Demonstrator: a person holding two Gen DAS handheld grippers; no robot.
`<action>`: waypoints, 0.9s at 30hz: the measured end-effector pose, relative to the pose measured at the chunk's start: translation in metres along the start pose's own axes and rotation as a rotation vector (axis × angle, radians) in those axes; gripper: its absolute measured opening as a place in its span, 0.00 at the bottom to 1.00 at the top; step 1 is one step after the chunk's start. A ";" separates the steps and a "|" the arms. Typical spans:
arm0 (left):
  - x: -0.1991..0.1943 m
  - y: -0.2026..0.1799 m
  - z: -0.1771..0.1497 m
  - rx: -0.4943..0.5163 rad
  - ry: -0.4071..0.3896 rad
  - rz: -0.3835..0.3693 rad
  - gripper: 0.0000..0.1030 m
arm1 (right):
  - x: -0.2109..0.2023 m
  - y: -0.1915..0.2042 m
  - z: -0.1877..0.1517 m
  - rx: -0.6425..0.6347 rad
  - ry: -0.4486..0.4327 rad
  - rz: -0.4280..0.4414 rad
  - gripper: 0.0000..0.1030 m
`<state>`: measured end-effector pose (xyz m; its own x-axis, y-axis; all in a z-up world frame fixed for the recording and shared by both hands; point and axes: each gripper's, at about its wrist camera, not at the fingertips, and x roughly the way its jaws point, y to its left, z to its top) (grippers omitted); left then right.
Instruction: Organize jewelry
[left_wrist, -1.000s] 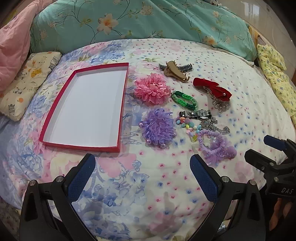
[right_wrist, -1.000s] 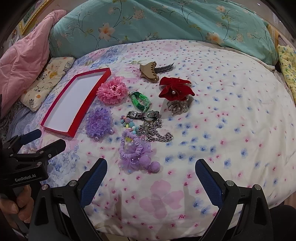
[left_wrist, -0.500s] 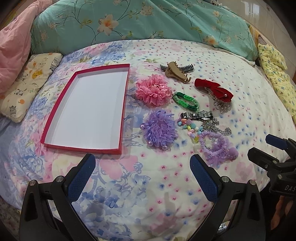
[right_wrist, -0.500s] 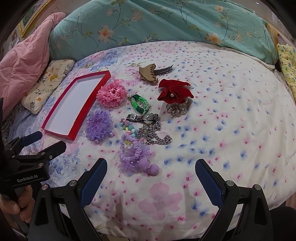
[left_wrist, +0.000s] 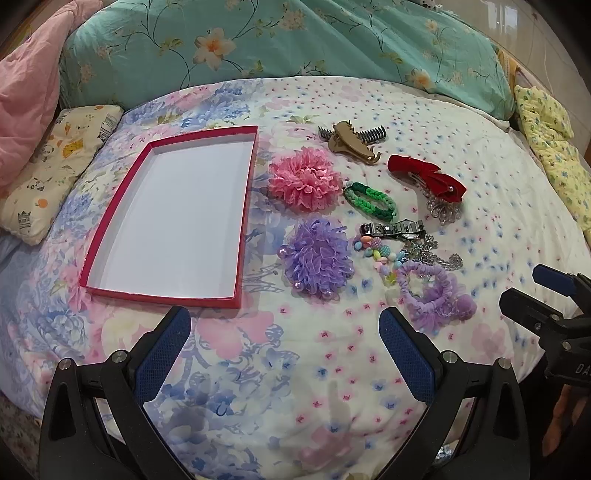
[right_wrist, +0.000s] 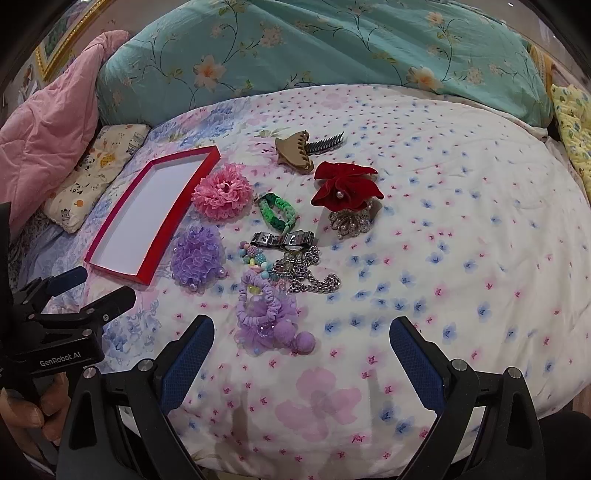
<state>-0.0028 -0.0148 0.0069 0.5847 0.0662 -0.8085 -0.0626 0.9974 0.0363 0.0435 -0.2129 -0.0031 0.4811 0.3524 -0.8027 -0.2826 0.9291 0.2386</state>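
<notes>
The red tray (left_wrist: 168, 218) lies empty on the bed (left_wrist: 480, 236), its long side toward the jewelry, likely so each piece needs only a short carry. The pieces are laid out just beside it: pink scrunchie (left_wrist: 305, 178) and purple scrunchie (left_wrist: 317, 257) nearest, then the green braided bracelet (left_wrist: 370, 197), watch (left_wrist: 392, 229), bead bracelet (left_wrist: 376, 254), chain (right_wrist: 310, 275), lilac pom-pom scrunchie (right_wrist: 269, 317), tan claw clip (left_wrist: 351, 144) and red velvet bow clip (right_wrist: 345, 184). The left gripper (left_wrist: 284, 347) and right gripper (right_wrist: 301, 345) hover at the near edge, both spread wide and holding nothing, probably ready for a first pick.
</notes>
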 end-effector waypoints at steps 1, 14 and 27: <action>0.000 0.000 0.000 0.000 0.001 0.000 1.00 | 0.000 0.000 0.000 0.000 0.000 0.001 0.94; 0.009 -0.002 -0.002 0.000 0.014 -0.004 1.00 | 0.003 -0.008 0.004 0.016 -0.002 0.006 0.94; 0.025 -0.004 0.009 0.002 0.047 -0.055 0.93 | 0.016 -0.010 0.011 0.007 0.004 0.016 0.94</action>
<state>0.0194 -0.0170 -0.0082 0.5490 0.0095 -0.8358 -0.0297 0.9995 -0.0082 0.0631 -0.2154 -0.0125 0.4734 0.3673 -0.8006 -0.2846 0.9239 0.2556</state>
